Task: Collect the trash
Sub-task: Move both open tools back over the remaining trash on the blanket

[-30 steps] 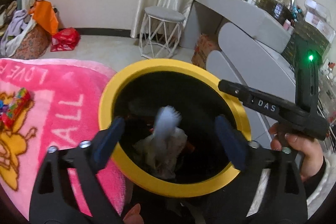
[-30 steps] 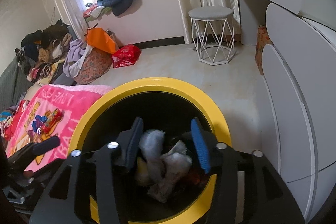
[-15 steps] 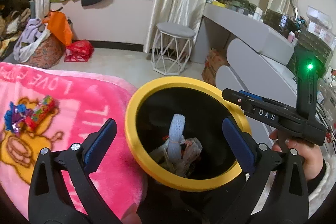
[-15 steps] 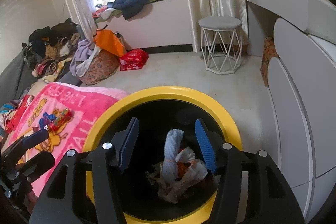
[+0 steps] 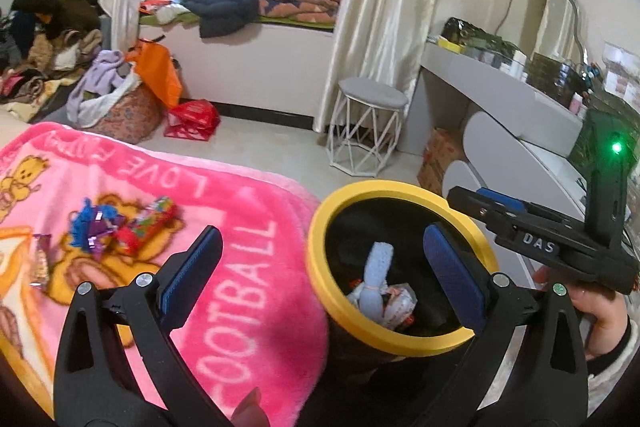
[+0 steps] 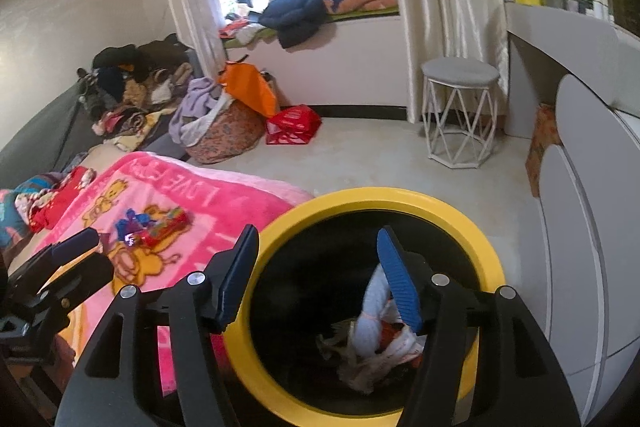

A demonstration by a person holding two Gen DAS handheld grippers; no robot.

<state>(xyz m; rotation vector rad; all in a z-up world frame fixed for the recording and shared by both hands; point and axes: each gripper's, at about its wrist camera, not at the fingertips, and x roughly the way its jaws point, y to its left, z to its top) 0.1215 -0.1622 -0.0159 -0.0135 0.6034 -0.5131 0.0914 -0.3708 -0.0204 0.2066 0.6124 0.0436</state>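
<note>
A black bin with a yellow rim [image 5: 384, 185] [image 6: 384, 195] stands against the edge of a pink blanket [image 5: 240, 267] [image 6: 200, 195]. Inside lies trash [image 5: 376, 283] [image 6: 372, 327]: a pale blue-white bundle and crumpled wrappers. More bright wrappers [image 5: 140, 223] [image 6: 156, 227] lie on the blanket. My left gripper [image 5: 322, 231] [image 6: 92, 251] hovers wide open over the bin's left rim and the blanket, empty. Above the bin, my right gripper [image 6: 316, 233] [image 5: 480, 201] has its jaws opening, and nothing is between them.
A person's hand [image 5: 600, 315] holds the right gripper. On the floor beyond are a white wire stool [image 5: 368, 131], a red bag [image 5: 192, 119], a basket of clothes [image 5: 120, 107] and a cardboard box [image 5: 440, 155]. A grey vanity desk [image 5: 500, 95] runs along the right.
Both grippers have lifted and drawn back from the bin. The right jaws have spread wider, and the pale bundle that sat between them now lies in the bin. More blanket shows.
</note>
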